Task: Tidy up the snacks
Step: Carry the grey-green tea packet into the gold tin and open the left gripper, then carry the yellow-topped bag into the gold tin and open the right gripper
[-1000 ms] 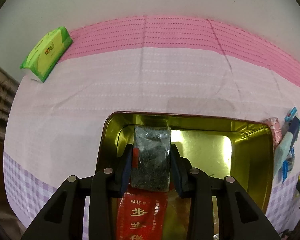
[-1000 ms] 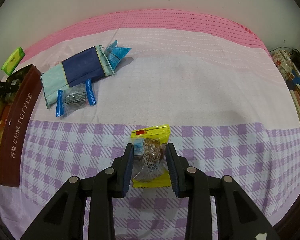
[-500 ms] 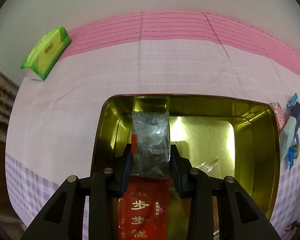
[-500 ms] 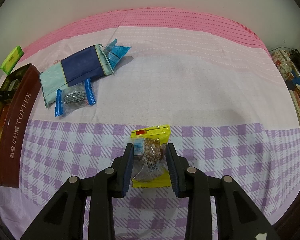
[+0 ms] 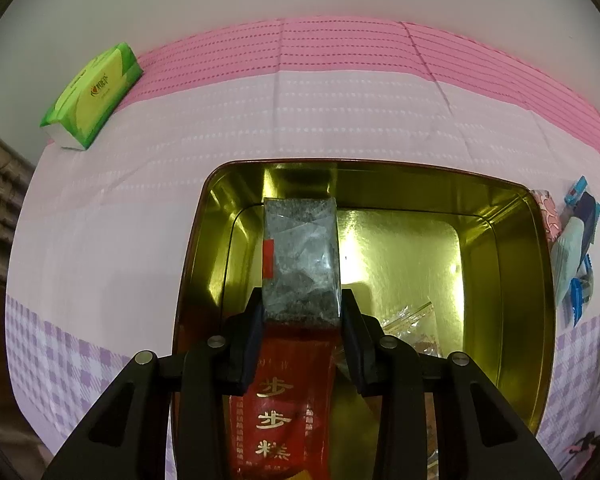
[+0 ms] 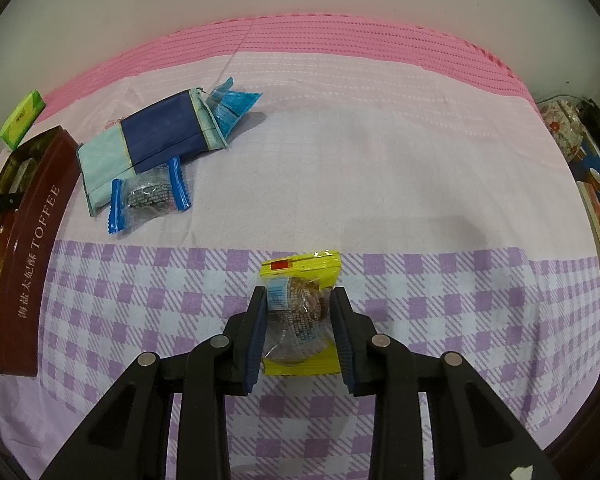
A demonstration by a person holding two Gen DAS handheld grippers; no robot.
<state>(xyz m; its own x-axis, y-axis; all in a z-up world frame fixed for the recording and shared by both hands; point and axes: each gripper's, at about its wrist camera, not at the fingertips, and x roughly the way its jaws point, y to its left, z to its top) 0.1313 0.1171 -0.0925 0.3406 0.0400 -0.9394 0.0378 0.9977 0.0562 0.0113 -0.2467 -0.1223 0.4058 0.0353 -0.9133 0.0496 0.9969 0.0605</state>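
On pink-and-lilac cloth (image 6: 380, 184), beside toffee tin (image 6: 32, 248): navy-and-aqua pack (image 6: 148, 144) just right of tin, blue wrapper (image 6: 236, 108) at pack's far end, clear snack with blue ends (image 6: 150, 198) lapping pack's near edge. Green tissue pack (image 5: 92, 96) beyond tin, near far left corner of cloth, well apart. Pink wrapper (image 5: 548, 220) touching tin's right rim. Nothing between tin and either gripper.

Inside tin, gold floor (image 5: 404, 256) mostly bare; red pack (image 5: 276, 400) with gold characters lying at near end, clear wrappers (image 5: 412, 320) just right of red pack.

Left gripper (image 5: 302, 312) above tin, tilted steeply down, jaws narrowly parted and clamped on grey tea sachet (image 5: 300, 256); sachet standing out past fingertips, over tin's left half, above red pack.

Right gripper (image 6: 300, 320) well right of tin, over checked band of cloth, jaws just closing a little further and now pinching yellow snack (image 6: 300, 304) from both sides; yellow snack on cloth, top seal poking out beyond fingertips.
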